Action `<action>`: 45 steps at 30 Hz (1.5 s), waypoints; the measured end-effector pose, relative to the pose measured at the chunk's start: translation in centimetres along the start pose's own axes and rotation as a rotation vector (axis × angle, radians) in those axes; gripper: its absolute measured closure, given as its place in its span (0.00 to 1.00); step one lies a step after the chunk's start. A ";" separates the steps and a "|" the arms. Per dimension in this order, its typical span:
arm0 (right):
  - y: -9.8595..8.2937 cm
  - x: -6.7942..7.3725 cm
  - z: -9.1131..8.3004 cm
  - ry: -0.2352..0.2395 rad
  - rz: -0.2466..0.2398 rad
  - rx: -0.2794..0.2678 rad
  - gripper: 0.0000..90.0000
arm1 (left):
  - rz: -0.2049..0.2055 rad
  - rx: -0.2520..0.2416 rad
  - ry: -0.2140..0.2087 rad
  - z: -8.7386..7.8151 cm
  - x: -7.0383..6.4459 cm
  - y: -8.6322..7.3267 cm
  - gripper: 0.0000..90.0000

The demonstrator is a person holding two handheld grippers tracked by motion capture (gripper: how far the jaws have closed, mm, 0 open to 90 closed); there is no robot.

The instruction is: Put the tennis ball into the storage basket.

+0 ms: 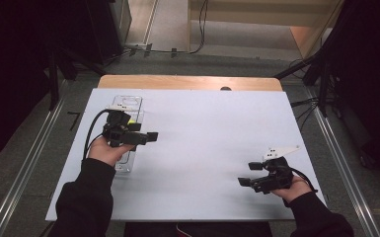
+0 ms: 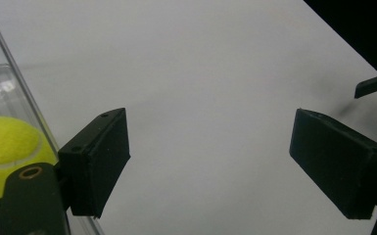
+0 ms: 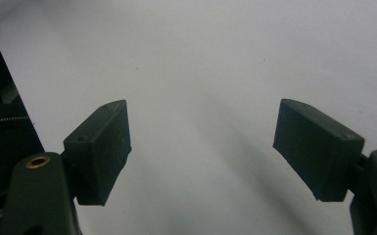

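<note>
We hold our left gripper (image 1: 148,137) over the left side of the white table (image 1: 207,143), just beside a clear plastic case (image 1: 128,106) that lies along that edge; its fingers (image 2: 100,156) are spread wide and grasp nothing, with bare table showing between them in the left gripper view. A yellow-green tennis ball (image 2: 5,152) sits inside the clear case, close behind the left finger and apart from it by the case's wall; in the high view a sliver of that yellow (image 1: 127,120) peeks out beside the gripper body. We judge the ball to be the thing in hand, and the gripper pointing away from it, toward the middle of the table, suggests it is either just set down or not yet approached; we cannot tell which.

Our right gripper (image 1: 247,174) rests low near the right front of the table, well apart from the case; its fingers (image 3: 103,156) are likewise released and empty over plain white surface. We think it waits there to keep clear of the left hand's work; the open middle leaves room for either gripper to move.
</note>
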State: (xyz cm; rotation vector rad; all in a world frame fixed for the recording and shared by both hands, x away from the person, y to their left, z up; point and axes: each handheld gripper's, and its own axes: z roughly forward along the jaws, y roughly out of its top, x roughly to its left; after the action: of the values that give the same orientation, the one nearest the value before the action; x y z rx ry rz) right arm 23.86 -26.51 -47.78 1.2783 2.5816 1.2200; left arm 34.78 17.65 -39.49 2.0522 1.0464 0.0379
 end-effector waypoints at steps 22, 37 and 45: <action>0.0 0.0 0.0 -0.005 0.002 0.003 0.22 | 0.079 0.039 -0.051 0.9 -2.2 -3.1 0.17; 0.0 0.0 0.1 -0.006 0.003 0.004 0.22 | 0.139 0.046 -0.066 1.1 -3.0 -5.2 0.17; 0.0 0.0 0.1 -0.004 0.000 0.004 0.22 | 0.159 0.035 -0.080 1.0 -3.2 -6.5 0.17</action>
State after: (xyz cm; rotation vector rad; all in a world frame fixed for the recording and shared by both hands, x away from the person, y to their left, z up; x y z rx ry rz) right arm 23.86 -26.44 -47.85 1.2805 2.5820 1.2115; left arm 28.73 16.90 -43.58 2.1468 0.8389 0.0186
